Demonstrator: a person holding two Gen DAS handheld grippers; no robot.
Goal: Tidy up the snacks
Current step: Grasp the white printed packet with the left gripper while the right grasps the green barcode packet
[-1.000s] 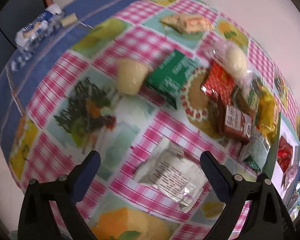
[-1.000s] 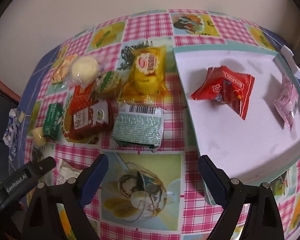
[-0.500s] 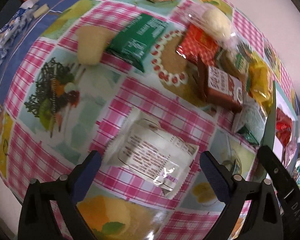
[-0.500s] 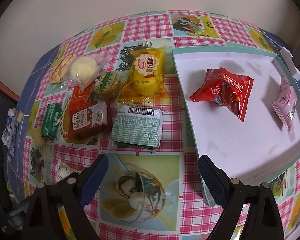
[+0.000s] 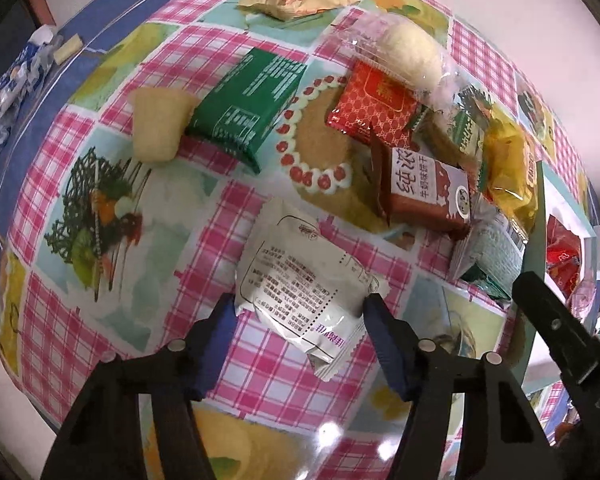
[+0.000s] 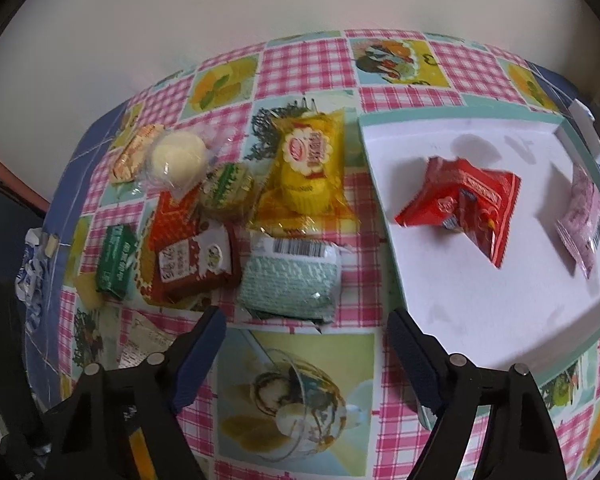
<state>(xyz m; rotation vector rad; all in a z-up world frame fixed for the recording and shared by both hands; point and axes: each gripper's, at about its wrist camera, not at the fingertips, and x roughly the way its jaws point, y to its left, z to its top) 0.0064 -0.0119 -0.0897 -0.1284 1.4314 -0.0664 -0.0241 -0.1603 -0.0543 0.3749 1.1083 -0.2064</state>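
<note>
A white snack packet (image 5: 300, 276) with black print lies on the checked tablecloth. My left gripper (image 5: 300, 306) points down over its near end; its jaws are closing and both blue pads touch the packet's sides. My right gripper (image 6: 306, 318) hangs over the cloth just in front of a mint-green packet (image 6: 290, 276), jaws closing with nothing between them. The white tray (image 6: 480, 320) to the right holds a red packet (image 6: 464, 208) and a pink packet (image 6: 584, 224).
More snacks are heaped left of the tray: a yellow cupcake packet (image 6: 306, 168), a brown packet (image 6: 196, 260), a green packet (image 5: 248, 108), a red packet (image 5: 374, 104), a round white bun (image 5: 410, 54) and a pale jelly cup (image 5: 158, 124). A wall runs behind the table.
My left gripper moved forward over the white packet and narrowed from wide open until the pads met its sides. The right gripper stayed put and its jaws narrowed a little.
</note>
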